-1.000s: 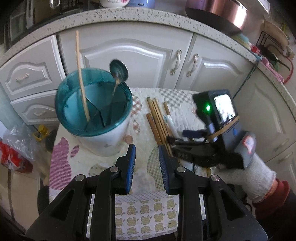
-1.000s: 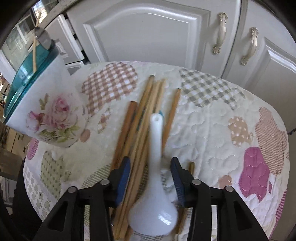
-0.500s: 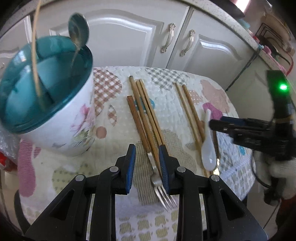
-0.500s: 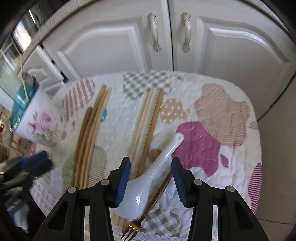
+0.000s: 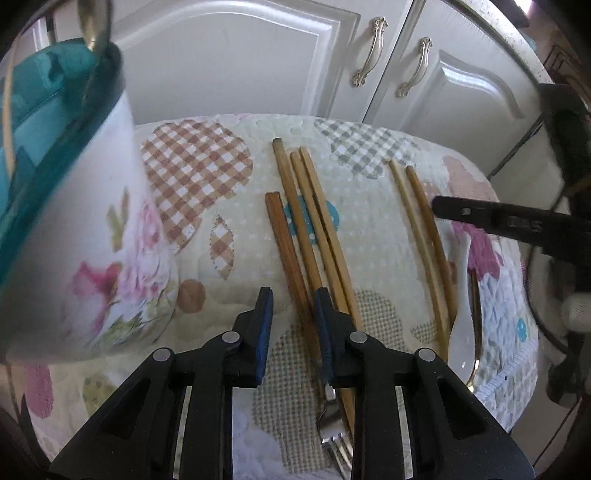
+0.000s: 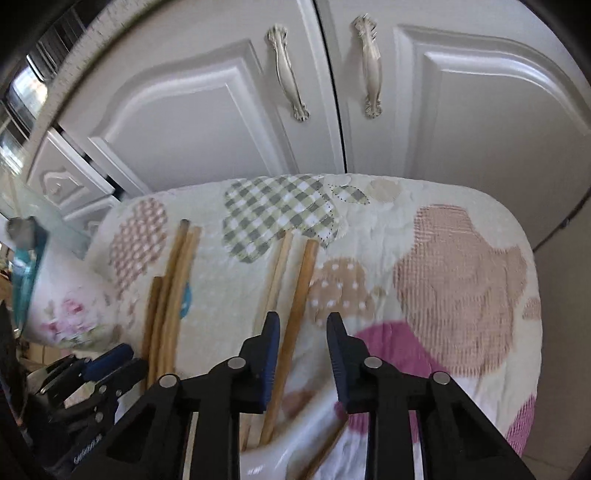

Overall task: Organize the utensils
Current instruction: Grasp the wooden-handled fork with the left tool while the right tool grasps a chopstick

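A floral utensil cup with a teal rim (image 5: 85,229) stands at the left of the patchwork cloth (image 5: 236,229), holding a metal spoon (image 5: 94,22) and a chopstick. Several wooden chopsticks (image 5: 310,229) lie in the middle, over a metal fork (image 5: 332,424). Two more chopsticks (image 5: 424,236) and a white ceramic spoon (image 5: 460,321) lie to the right. My left gripper (image 5: 293,299) is open, low over the dark chopstick. My right gripper (image 6: 303,323) is open over the right chopstick pair (image 6: 295,314), with the white spoon (image 6: 280,458) under it.
White cabinet doors with ornate handles (image 5: 369,55) stand just behind the small cloth-covered table. The table edge drops off at the right (image 5: 517,376). The cup also shows at the left in the right wrist view (image 6: 62,317).
My left gripper has moved right and lower, from beside the cup onto the middle chopsticks. My right gripper has moved forward over the right chopstick pair, so the white spoon sits under it.
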### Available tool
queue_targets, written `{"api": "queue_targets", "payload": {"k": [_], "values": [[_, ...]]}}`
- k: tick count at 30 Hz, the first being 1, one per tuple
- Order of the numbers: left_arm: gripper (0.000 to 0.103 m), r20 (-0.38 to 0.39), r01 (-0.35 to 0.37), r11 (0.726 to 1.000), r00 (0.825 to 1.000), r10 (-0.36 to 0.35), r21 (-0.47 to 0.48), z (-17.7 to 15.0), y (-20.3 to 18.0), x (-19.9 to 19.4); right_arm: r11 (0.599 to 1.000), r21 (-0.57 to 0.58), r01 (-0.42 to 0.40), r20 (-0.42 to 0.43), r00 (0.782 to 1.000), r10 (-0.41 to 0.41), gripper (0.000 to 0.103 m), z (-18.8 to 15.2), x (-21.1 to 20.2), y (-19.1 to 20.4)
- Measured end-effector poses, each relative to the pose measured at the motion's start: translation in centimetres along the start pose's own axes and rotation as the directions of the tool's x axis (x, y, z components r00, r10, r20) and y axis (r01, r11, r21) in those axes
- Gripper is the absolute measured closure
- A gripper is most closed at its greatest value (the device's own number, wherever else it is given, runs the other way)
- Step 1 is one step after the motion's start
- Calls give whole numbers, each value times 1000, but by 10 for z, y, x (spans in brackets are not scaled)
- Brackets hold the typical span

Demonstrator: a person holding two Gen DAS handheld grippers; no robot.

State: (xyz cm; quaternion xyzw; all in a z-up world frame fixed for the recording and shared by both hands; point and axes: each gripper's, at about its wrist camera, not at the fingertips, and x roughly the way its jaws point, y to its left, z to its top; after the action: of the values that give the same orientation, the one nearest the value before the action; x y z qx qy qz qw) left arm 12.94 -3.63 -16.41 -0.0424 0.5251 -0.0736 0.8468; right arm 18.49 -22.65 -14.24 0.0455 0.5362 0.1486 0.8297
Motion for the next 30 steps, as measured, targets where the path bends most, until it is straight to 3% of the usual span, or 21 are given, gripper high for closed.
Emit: {"api": "queue_targets", "payload": {"k": [4, 6, 9, 14, 18, 22, 30], "values": [[96, -20, 35, 999, 999, -35, -18, 2, 4, 2, 1000, -19, -3, -46, 999, 2, 93, 6, 20, 5], [96, -26, 50, 999, 998, -50, -17, 0, 7, 1, 1000, -22, 0, -42, 999, -1, 93, 4, 20, 7], [97, -46, 82, 996, 995, -83, -23, -10, 11, -6, 997, 11, -75, -53, 996, 75, 94, -5, 16, 3], [97, -80, 100, 995, 992, -99, 12, -40, 14, -23, 986, 40, -164, -62, 984, 166, 95, -39, -2, 0], [97, -106, 111, 993, 989, -107, 34, -59, 12, -33, 982, 19, -190, -94, 977, 191, 95, -66, -9, 8], [97, -108, 89, 995, 991, -83, 52, -63, 9, -37, 987, -9, -163, -109, 981, 161, 95, -73, -11, 16], [94, -76, 41, 998, 996, -37, 54, -37, 3, -23, 995, -65, -76, -107, 992, 69, 92, -54, 5, 34]]}}
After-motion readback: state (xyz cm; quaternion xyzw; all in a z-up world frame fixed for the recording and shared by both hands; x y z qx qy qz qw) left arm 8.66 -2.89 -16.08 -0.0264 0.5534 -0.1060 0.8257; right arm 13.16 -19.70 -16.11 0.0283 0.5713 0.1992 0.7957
